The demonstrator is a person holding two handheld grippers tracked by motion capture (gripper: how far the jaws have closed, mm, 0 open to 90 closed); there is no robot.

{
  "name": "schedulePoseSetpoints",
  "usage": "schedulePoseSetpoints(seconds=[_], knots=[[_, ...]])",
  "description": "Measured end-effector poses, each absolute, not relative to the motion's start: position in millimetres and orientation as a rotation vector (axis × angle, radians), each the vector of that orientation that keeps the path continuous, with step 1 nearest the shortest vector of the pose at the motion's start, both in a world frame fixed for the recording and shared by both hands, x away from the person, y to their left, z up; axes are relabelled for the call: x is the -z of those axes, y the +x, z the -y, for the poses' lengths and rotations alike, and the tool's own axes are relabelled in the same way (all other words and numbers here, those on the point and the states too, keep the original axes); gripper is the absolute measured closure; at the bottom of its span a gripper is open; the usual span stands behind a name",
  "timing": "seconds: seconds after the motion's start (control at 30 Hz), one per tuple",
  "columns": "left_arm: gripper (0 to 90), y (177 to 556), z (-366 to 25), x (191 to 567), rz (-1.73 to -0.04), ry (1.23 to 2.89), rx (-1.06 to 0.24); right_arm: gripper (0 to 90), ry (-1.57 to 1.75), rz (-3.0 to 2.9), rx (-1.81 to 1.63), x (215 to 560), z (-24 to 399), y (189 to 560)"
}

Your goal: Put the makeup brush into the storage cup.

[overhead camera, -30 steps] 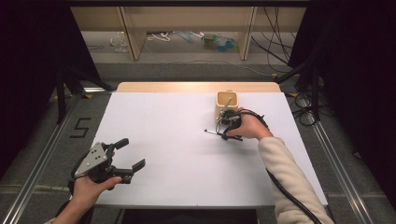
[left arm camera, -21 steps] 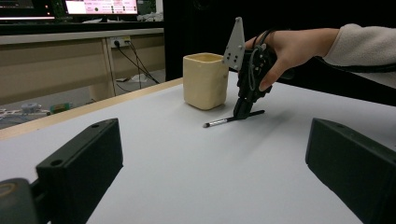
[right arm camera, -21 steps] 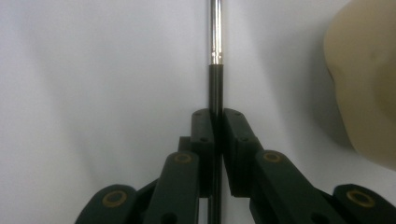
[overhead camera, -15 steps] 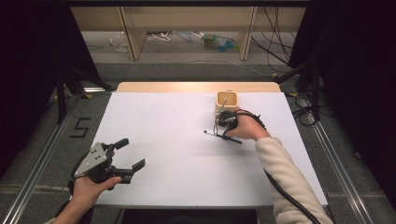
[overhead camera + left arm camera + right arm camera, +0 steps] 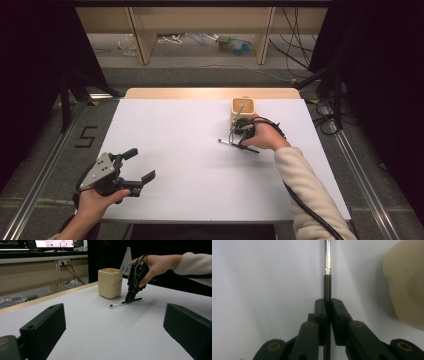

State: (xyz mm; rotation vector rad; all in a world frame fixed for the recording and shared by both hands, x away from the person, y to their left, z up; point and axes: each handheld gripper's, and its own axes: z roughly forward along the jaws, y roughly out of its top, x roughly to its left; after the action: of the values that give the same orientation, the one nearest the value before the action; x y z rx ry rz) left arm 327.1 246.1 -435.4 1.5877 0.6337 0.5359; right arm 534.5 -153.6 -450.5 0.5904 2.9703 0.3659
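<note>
Pinching a thin brush [image 5: 327,287] flat on the white table [image 5: 175,130], R gripper [image 5: 328,307] sits beside the cream cup [image 5: 110,283]; L gripper [image 5: 137,165] spread, idle near the table's front edge.

Black tongs [image 5: 327,315] with brass screws, grey plate, cream fleece sleeve [image 5: 305,185].

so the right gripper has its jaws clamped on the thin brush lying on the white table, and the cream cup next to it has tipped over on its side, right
Not quite: the cream cup stands upright on the white table, as the left gripper view shows. The rest holds: the right gripper has its jaws clamped on the thin brush lying beside the cup.
</note>
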Motion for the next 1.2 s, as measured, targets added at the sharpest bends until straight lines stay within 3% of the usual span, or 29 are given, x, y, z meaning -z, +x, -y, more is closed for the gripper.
schedulePoseSetpoints(seconds=[1.2], knots=[[4.9,327.1,-245.9,435.4,-0.638,1.587,-0.534,84.3,0.606,-2.873,-0.776,427.2,178.9,505.0]])
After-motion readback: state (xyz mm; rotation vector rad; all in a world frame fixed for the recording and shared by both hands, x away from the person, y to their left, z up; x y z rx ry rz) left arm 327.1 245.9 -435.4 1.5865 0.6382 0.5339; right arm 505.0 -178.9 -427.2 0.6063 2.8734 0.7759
